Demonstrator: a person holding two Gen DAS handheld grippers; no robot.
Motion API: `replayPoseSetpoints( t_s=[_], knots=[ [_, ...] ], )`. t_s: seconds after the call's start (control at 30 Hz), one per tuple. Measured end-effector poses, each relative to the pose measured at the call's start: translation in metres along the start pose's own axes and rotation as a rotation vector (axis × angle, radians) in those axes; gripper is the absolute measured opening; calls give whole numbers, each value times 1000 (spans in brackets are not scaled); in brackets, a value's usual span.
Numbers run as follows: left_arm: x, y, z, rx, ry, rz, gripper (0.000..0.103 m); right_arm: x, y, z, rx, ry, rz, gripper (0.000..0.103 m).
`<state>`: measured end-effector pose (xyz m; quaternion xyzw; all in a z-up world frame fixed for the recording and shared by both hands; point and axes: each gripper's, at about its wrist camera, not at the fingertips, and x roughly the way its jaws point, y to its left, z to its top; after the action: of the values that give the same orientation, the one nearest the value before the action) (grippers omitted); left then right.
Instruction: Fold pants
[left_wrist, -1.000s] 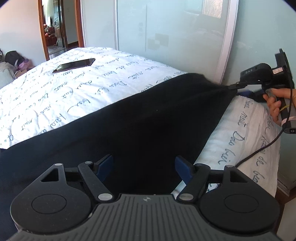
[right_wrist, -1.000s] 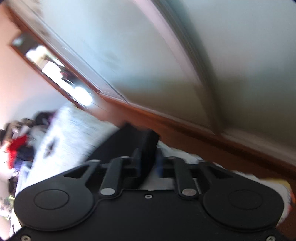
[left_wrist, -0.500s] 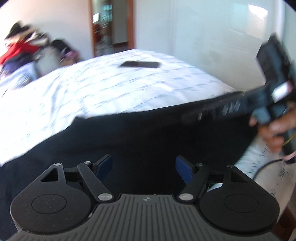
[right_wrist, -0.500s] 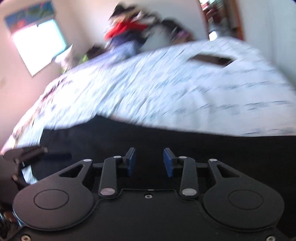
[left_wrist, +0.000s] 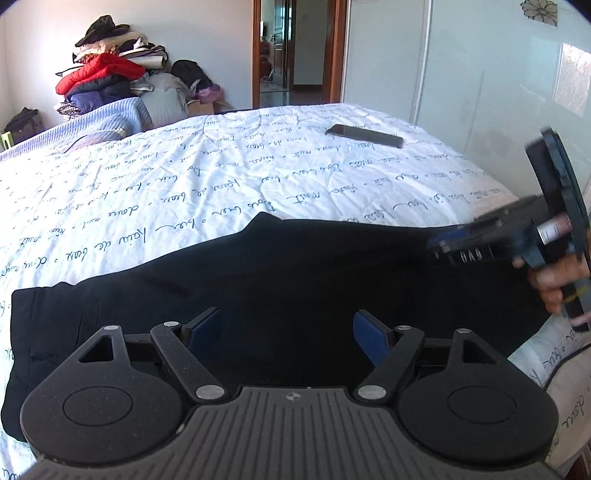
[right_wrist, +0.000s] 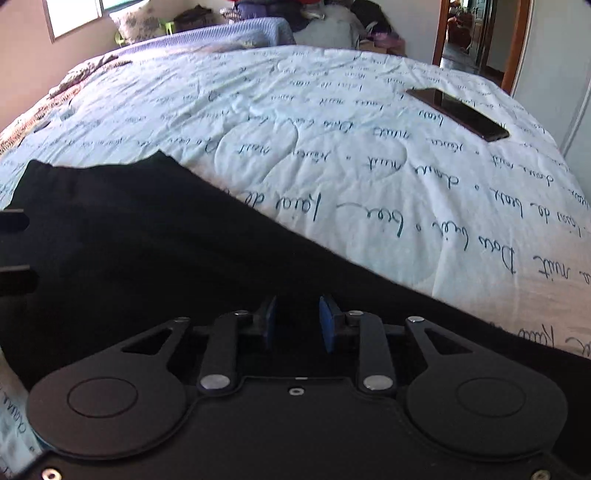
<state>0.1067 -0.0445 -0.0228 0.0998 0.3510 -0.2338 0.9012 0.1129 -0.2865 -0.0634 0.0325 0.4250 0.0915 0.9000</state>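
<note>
Pants (left_wrist: 295, 280), black, lie flat across the lower half of both frames on a white bedspread (left_wrist: 229, 177) printed with looping cursive; "Dors bien" reads at lower right of the right view. The left gripper (left_wrist: 288, 330) gapes wide above the cloth. The right gripper (right_wrist: 297, 326) stands narrowly parted, holding nothing. A phone (right_wrist: 458, 113) lies upper right.

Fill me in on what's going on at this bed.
A person is folding black pants laid along the near edge of the bed. The left hand-held gripper hovers wide open over the cloth. The right hand-held gripper is also open, with a narrower gap, and grips nothing. A phone lies farther back on the bedspread.
</note>
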Motion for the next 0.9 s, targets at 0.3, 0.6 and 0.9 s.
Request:
replayPoseSetpoints(
  t_s=[0.3, 0.6, 0.9],
  knots=[
    [-8, 29, -11, -34, 48, 109, 84, 21, 97, 49, -183, -63, 183, 26],
    [-29, 58, -20, -84, 52, 151, 84, 68, 104, 88, -105, -77, 124, 30],
    [-23, 64, -20, -92, 71, 182, 84, 55, 132, 42, -364, -36, 57, 40]
  ],
)
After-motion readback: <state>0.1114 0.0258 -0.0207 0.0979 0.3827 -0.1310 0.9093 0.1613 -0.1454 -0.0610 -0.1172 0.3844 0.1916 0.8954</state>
